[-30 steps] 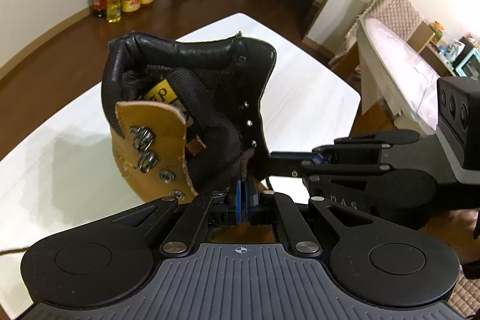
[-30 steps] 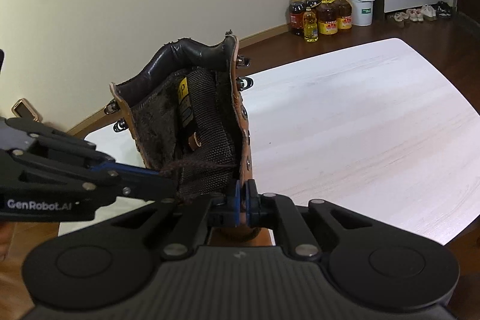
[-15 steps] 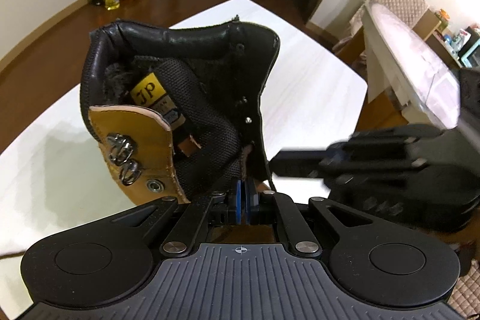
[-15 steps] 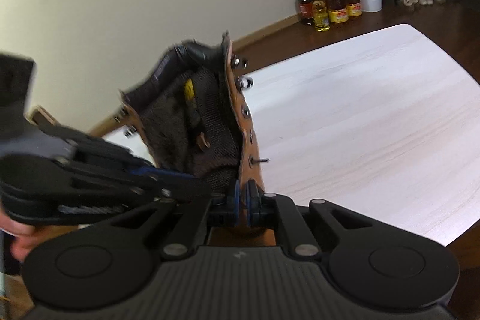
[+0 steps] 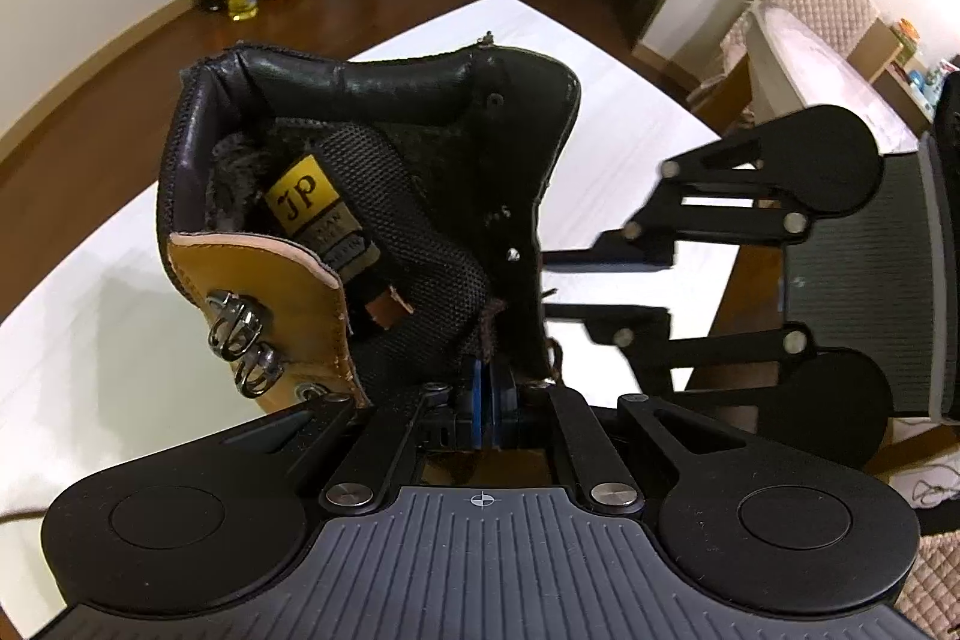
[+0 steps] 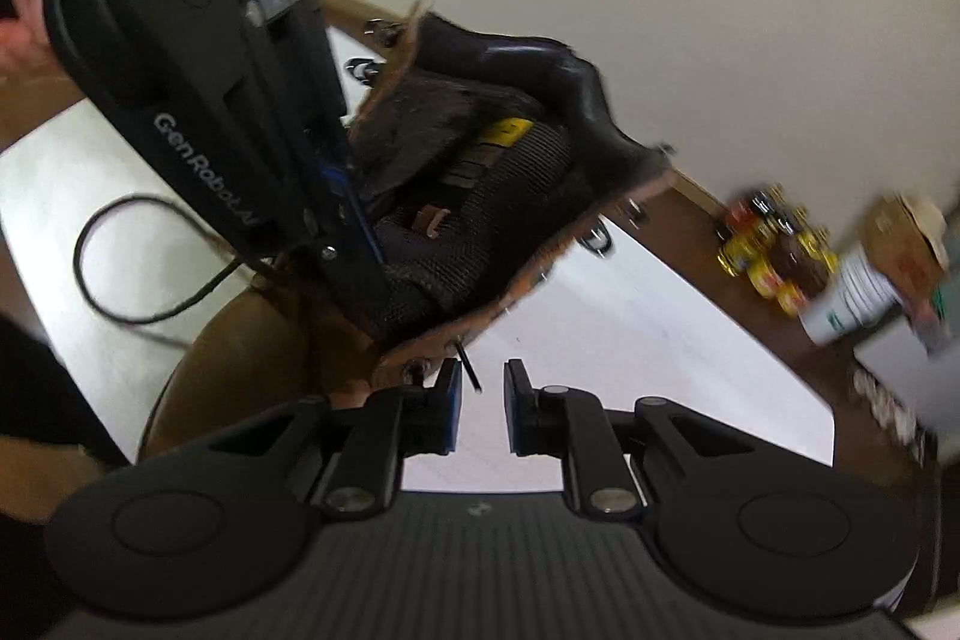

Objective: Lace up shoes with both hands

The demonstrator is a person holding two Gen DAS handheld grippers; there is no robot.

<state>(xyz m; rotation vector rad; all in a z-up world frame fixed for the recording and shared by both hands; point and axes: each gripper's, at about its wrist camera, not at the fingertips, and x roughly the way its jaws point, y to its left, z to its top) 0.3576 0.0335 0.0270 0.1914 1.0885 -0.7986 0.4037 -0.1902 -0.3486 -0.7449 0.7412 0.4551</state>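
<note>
Right wrist view: boot (image 6: 480, 196) on tabletop (image 6: 630, 340), mostly unlaced. Right hand-held gripper (image 6: 482, 406) opening around lace tip (image 6: 467, 370). Left hand-held gripper (image 5: 489, 400) pinches lace (image 5: 487, 334); upper eyelets remain.

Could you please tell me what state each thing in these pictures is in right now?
Tan leather boot: upright on the table, top unlaced, tongue exposed.
Dark brown lace: tip pokes through a lower eyelet.
Left gripper: shut on the lace.
Right gripper: jaws opening, lace tip between them, untouched.
White table: bears the boot.

Boot's (image 5: 372, 196) toe behind gripper (image 5: 489, 394)
</note>
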